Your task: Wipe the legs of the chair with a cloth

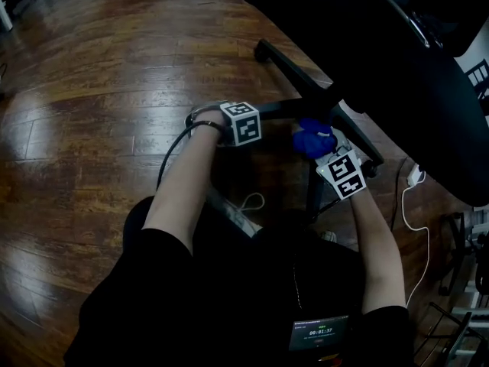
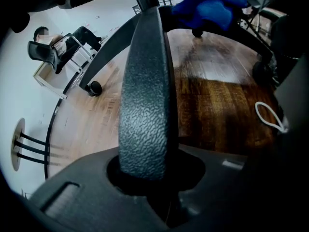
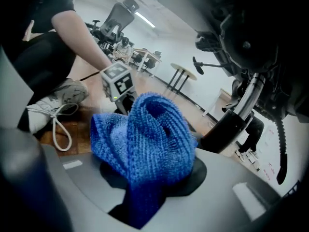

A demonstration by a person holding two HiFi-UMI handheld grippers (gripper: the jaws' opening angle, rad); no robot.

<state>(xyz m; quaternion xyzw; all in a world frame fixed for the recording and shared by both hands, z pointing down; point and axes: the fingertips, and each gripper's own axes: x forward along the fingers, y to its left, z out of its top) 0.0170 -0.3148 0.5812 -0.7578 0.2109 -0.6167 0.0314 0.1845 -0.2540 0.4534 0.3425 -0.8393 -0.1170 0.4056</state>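
One black office chair [image 1: 397,60] fills the upper right of the head view. Its seat hangs over a star base whose legs [image 1: 294,67] spread across the dark wooden floor [image 1: 92,90]. The left gripper [image 1: 256,117] has its jaws drawn in tight on one textured leg [image 2: 145,100], which rises straight out of the gap between them. That grip looks meant to steady the chair.

The right gripper [image 1: 336,159] is clamped on a bunched blue cloth [image 3: 145,139], with the wad standing proud of the jaws. In the head view the cloth sits near where the legs meet, just beside the left gripper. No view shows for certain whether it touches the plastic yet.

To wipe well, I would press the fold flat on the leg's top face and draw it from the centre out toward the castor [image 1: 262,50]. Then I would roll the wrist so the sides and underside get a pass too. A firm left grip should stop the castors rolling under the push. The patch beneath those jaws will likely need a fresh grip elsewhere before it can be wiped. A thin white cable [image 1: 416,205] lies on the floor near the base and is best kept clear of the cloth.
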